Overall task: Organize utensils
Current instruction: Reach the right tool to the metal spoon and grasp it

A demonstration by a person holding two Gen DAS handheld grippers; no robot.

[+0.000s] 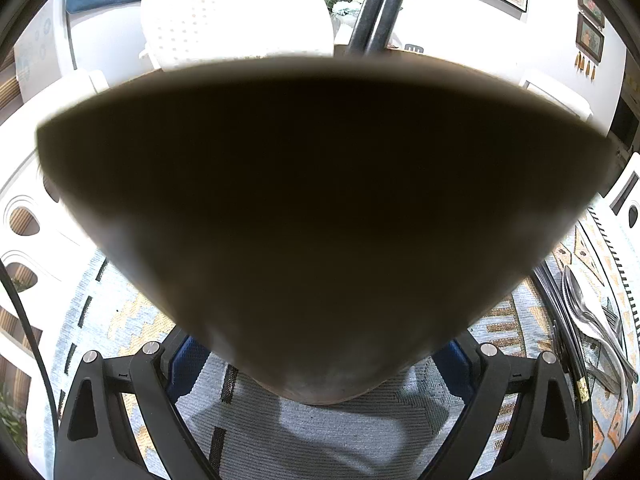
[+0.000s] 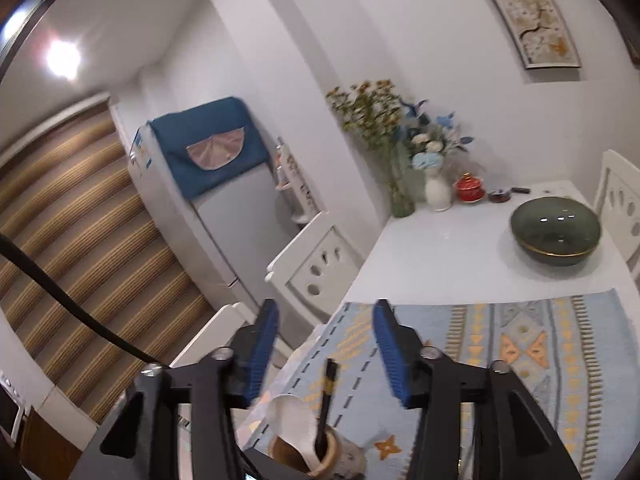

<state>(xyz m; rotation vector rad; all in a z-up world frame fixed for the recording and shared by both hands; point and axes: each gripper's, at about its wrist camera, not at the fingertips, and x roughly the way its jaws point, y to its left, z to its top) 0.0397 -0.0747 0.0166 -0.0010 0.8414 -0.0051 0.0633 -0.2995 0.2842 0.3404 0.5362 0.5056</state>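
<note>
A dark round utensil holder (image 1: 312, 208) fills most of the left wrist view. My left gripper (image 1: 316, 360) is shut on it, blue pads (image 1: 180, 360) pressed to its sides. A white spoon (image 1: 236, 12) and black chopsticks (image 1: 380, 4) stick up out of it. In the right wrist view the same holder (image 2: 324, 464) sits low in the frame with the white spoon (image 2: 294, 416) and a black chopstick (image 2: 326, 400) standing in it. My right gripper (image 2: 326, 308) is above it, open, with nothing between its fingers. Metal spoons and a fork (image 1: 592, 320) lie on the patterned placemat (image 1: 520, 332), beside more black chopsticks (image 1: 560, 320).
A dark green bowl (image 2: 556, 232) stands on the white table (image 2: 440, 248) beyond the placemat (image 2: 520, 340). Flower vases (image 2: 436, 188) and a red lidded cup (image 2: 470, 188) are at the far wall. White chairs (image 2: 316, 272) flank the table; a fridge (image 2: 224, 200) stands left.
</note>
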